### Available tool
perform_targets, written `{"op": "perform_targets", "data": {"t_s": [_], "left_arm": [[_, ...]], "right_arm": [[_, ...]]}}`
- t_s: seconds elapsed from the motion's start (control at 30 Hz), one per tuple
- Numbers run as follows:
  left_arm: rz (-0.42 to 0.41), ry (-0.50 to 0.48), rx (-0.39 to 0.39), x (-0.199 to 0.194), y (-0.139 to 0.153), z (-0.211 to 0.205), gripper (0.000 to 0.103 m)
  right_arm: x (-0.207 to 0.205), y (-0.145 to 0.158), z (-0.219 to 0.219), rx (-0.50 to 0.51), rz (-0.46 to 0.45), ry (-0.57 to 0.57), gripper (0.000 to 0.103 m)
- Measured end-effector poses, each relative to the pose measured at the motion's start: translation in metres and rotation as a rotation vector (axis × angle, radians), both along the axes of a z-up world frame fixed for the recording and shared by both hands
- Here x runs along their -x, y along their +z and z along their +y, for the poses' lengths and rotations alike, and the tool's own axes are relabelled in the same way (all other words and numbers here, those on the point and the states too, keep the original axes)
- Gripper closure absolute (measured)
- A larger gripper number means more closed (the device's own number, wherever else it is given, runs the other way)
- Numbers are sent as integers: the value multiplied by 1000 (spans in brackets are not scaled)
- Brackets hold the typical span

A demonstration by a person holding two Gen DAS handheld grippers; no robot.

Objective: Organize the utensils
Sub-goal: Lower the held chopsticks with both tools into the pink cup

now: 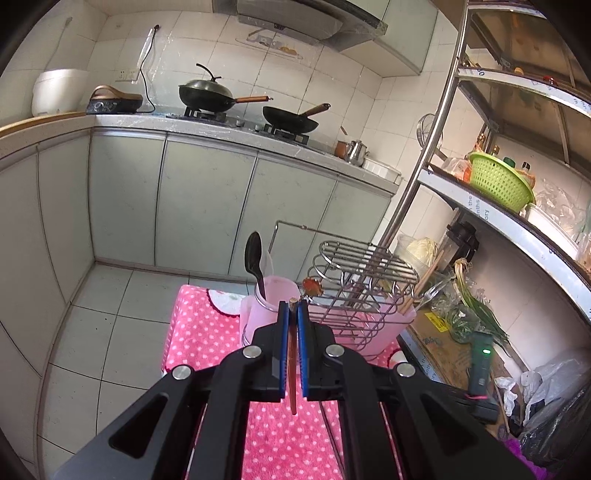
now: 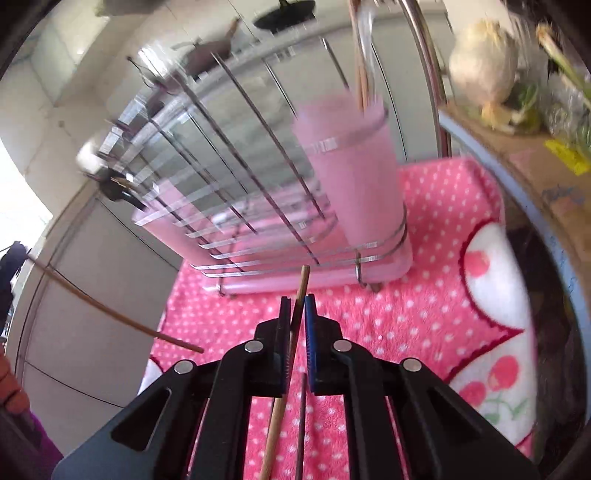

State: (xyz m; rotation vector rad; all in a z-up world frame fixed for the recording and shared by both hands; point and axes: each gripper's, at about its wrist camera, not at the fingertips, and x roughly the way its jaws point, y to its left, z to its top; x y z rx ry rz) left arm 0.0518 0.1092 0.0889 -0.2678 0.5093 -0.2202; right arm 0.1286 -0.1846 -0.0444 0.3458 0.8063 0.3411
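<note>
Pink polka-dot cloth point(image 2: 424, 295) under wire utensil rack point(image 1: 364, 266), tiled kitchen behind. My left gripper point(image 1: 292, 308) clamps a reddish chopstick point(image 1: 293, 373); right gripper point(image 2: 295, 306) clamps a wooden chopstick point(image 2: 286, 369).

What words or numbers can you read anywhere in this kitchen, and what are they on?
"the", "nths", "ory": fragments of blue print on the shelf edge film.
Blue writing and a yellow label on the cardboard: too blurred to read.
Range hood panel markings: too small to read.

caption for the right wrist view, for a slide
Right gripper shut on a light wooden chopstick above the pink dotted cloth, facing the wire rack.
</note>
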Motion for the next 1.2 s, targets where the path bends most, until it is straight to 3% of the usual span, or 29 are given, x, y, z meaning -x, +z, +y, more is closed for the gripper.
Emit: {"op": "perform_targets", "data": {"t_s": [0.3,0.47,0.8,1.03,1.2], "left_arm": [[-72,31,-17,9,32,0,99],[-103,38,-44,9,48,-5,99],[-187,57,-24,7,88,-2,99],[-260,95,-20,1,111,0,99],[-260,127,-10,-17,115,6,99]], "right_arm": [[36,94,-54,-43,-262,-33,98],[42,136,-61,-40,-360,-25,98],[54,219,-78,12,-577,-66,98],[44,237,-80,68,-654,-111,98],[31,226,-74,112,-673,-116,98]]}}
